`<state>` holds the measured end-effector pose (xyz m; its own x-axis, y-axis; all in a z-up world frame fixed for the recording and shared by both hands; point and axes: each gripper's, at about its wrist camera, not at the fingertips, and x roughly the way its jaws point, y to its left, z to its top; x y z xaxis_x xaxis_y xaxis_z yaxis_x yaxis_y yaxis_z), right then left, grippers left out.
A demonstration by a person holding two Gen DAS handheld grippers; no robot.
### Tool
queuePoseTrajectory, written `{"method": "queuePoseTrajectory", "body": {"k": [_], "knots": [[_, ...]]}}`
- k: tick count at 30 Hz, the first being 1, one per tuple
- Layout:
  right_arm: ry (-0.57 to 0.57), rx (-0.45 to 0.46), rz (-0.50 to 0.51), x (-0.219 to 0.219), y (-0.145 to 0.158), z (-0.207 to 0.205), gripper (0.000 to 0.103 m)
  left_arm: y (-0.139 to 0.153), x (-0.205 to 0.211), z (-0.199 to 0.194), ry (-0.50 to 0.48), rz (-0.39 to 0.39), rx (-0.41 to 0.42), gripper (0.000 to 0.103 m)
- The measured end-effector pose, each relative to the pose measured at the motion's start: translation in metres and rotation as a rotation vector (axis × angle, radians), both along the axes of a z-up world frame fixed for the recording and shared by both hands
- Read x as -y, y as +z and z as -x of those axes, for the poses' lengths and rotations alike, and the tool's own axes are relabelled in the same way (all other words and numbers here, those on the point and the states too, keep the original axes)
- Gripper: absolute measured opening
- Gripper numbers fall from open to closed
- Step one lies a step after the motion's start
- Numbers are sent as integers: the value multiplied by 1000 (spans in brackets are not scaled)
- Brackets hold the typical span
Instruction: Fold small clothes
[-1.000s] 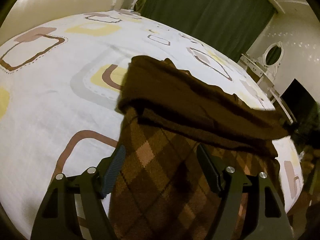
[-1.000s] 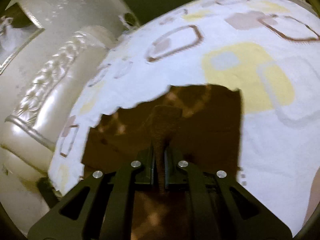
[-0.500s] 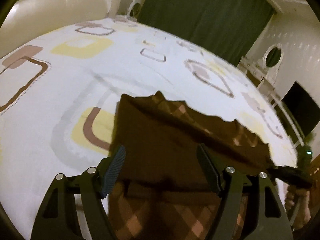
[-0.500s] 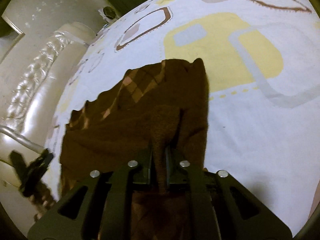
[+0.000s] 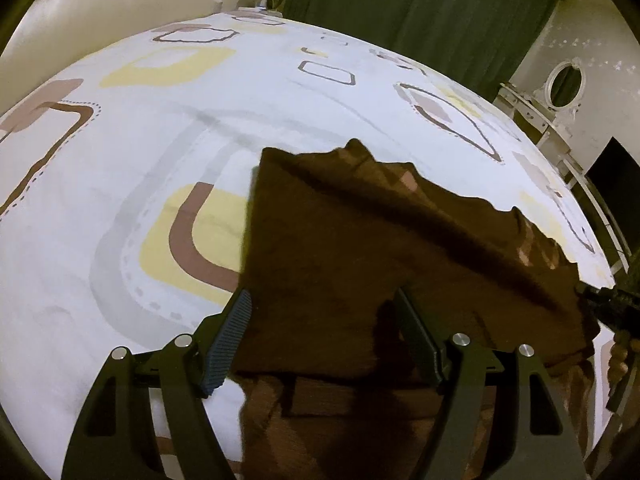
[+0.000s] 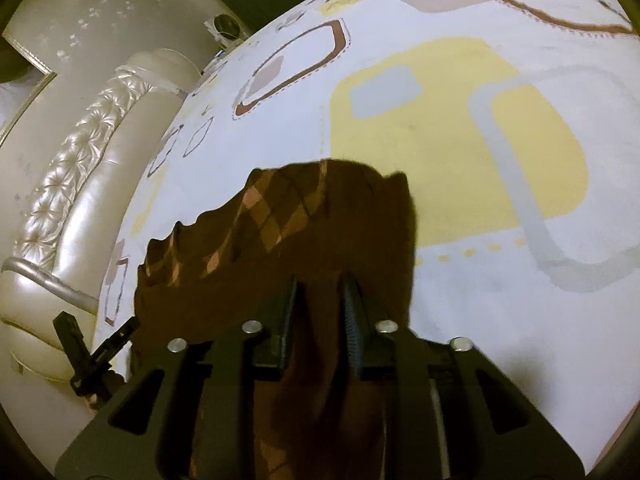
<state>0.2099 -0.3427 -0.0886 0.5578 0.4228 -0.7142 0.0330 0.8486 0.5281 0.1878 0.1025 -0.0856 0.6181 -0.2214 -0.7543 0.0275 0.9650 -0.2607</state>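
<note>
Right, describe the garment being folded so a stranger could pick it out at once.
Start from the bed, covered by a white sheet printed with yellow, grey and brown rounded shapes. On it lies the garment, a dark brown knit with a lighter diamond check. It is the only dark thing on the sheet, and the right gripper is at its edge.

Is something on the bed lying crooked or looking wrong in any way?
Nothing is spilled or damaged. Only the brown checked garment looks uneven: its far edge on the bedsheet is wavy, not straight. The right gripper has its fingers slightly parted around the cloth.
</note>
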Motion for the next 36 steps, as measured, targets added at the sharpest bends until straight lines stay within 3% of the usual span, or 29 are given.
{"method": "queuePoseTrajectory", "body": {"k": [5,8,10,15,18,19,21,24,36], "knots": [[-68,113,64,6,15,8,4,-7,-6,-3,14,8,-13,73],[-128,55,91,18,-4,2,3,-8,-5,-1,13,4,-4,73],[-141,32,55,24,-16,0,3,-8,-2,0,9,-22,3,73],[-137,27,23,26,-16,1,5,-9,-1,-1,4,-24,3,74],[-139,30,12,30,-11,11,12,-9,-2,-2,-2,-15,0,74],[-140,29,11,32,-9,16,13,-8,-2,-2,-6,-17,-3,74],[-141,15,0,36,-7,29,27,-7,-2,1,-19,-24,-10,74],[-124,5,-25,40,-5,52,29,-4,-6,13,-39,-23,-16,74],[-6,-96,-106,48,-14,169,36,3,-42,115,-183,115,-106,74]]}}
